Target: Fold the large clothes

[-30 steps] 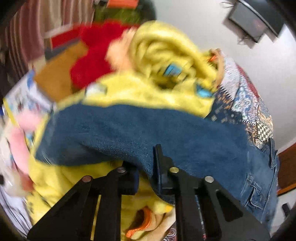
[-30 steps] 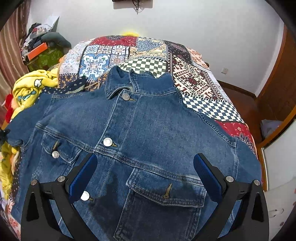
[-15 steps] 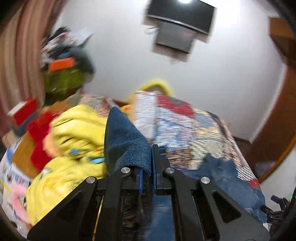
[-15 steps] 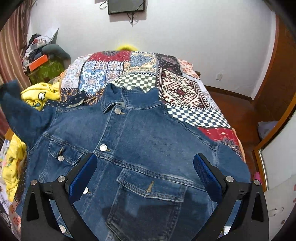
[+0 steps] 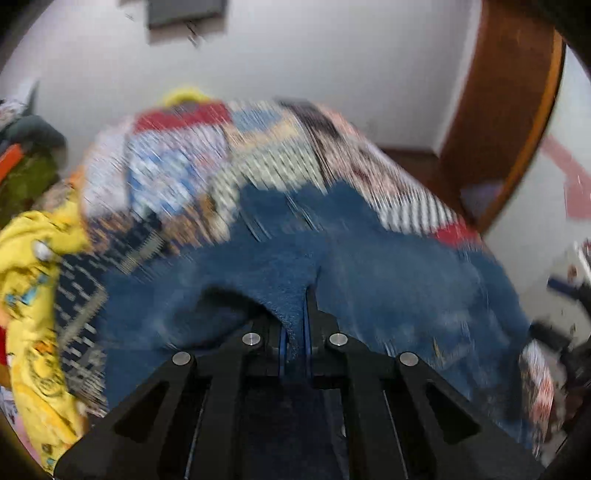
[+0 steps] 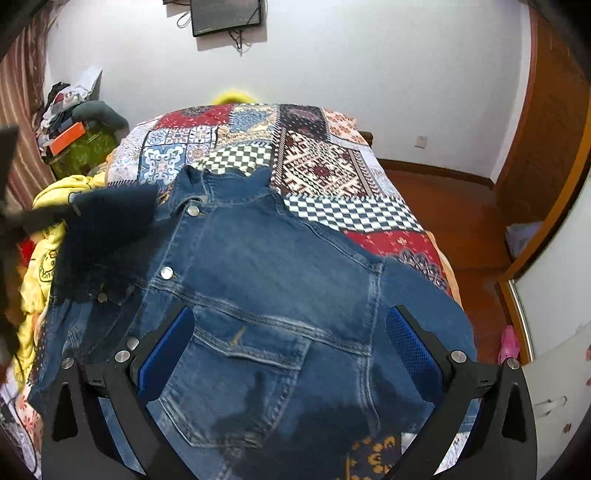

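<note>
Your left gripper (image 5: 294, 341), jaws clenched on the denim jacket (image 6: 266, 280) sleeve, sits left of the body; right gripper (image 6: 290, 347) gapes, empty

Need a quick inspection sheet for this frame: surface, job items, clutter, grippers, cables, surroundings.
Surface: bed under a patchwork quilt.
Job's things: denim jacket spread front-up on the quilt, buttoned; sleeve lifted and carried in over the front.
Clutter: yellow garment heaped at the bed's left edge; pile of boxes and clothes beyond it.
Grippers: left hand-held gripper shut on the sleeve; right hand-held gripper open above the jacket's lower front, touching nothing.
Cables: wires dangling under the wall TV.
Surroundings: white wall, wooden floor, wooden door frame at right.
</note>
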Motion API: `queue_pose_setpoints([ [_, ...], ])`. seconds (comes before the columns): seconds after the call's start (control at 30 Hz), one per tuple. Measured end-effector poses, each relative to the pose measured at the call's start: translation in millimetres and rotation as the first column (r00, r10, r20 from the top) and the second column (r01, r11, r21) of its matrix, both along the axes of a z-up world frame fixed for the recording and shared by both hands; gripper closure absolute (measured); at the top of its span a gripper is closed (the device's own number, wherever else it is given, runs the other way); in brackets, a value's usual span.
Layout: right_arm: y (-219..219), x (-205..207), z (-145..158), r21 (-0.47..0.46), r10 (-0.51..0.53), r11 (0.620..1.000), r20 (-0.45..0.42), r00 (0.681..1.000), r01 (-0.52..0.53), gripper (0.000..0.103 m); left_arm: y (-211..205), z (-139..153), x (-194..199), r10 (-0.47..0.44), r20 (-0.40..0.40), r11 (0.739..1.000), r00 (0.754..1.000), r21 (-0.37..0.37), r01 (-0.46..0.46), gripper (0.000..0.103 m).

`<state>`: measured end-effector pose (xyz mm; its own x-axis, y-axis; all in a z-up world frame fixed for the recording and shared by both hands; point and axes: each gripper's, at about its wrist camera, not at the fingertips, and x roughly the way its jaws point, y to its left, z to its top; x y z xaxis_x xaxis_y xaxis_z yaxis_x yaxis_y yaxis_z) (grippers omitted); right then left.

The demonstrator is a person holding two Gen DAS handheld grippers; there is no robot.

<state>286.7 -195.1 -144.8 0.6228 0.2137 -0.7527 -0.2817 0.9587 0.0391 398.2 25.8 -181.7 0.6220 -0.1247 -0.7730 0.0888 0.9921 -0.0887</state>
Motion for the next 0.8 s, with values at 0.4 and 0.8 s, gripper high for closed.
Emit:
queue_pose_setpoints([
  [0.4, -4, -10, -14, -0.053, 0.030, 0.998, -0.041, 0.999, -0.032, 0.000, -45, -71, -34, -0.080, -0.192, 0.996, 0.978, 0.010, 0.083, 0.061],
  [0.8, 64, -16, 15, -0.119, 0.163, 0.980, 0.036, 0.986, -0.158, 0.000, 21, -35, -83, 0.010, -0.129, 0.999, 0.992, -0.038, -0.015, 0.037],
])
